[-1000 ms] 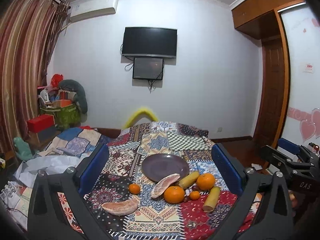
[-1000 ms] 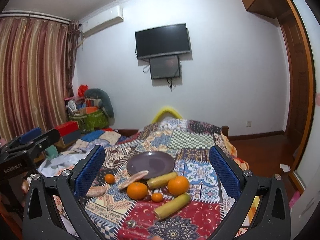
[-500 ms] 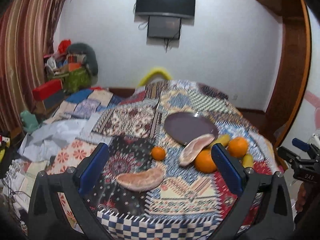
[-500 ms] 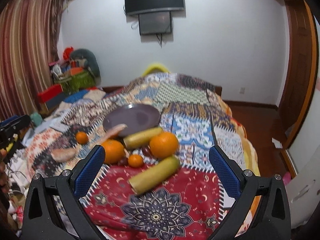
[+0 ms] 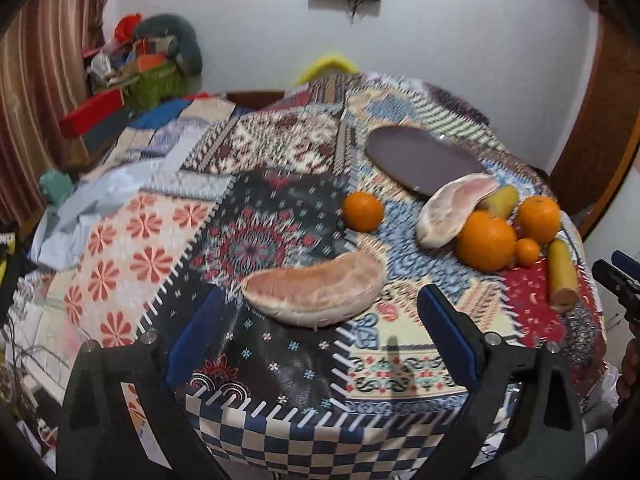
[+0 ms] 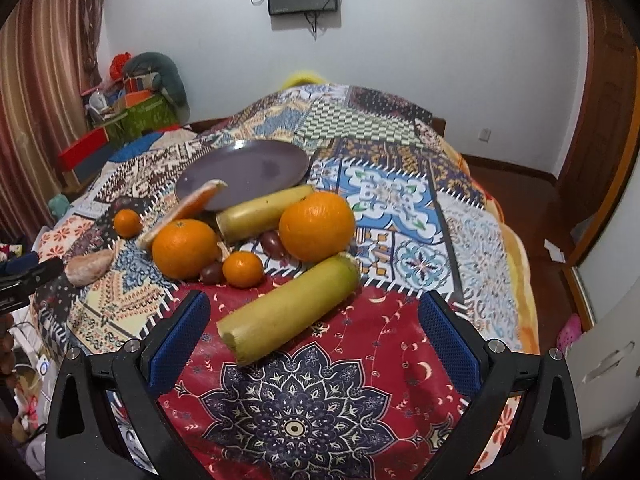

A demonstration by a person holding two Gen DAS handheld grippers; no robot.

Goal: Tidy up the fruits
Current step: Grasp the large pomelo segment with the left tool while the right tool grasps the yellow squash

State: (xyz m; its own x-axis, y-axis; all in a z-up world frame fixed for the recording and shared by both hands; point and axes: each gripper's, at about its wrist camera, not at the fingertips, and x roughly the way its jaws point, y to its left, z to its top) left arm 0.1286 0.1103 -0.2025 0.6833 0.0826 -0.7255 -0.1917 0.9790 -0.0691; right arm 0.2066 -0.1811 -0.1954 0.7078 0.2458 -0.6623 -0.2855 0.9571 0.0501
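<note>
Left gripper stands wide, jaws just narrowing slightly, nothing gripped; peeled pomelo segment lies on the patchwork cloth just ahead between its fingers; right gripper gapes empty, yellow cylindrical fruit lying between its fingers; purple plate empty beyond.

Plate on the patchwork bed cover, taken as landmark: one pomelo segment leans on its near left rim, and a yellow stalk piece lies just before its near edge. Nearer than these stand two large oranges, with a small orange and two dark small fruits between them. A second stalk piece lies nearest; left of the plate sit another small orange and, nearer, a second pomelo segment.
</note>
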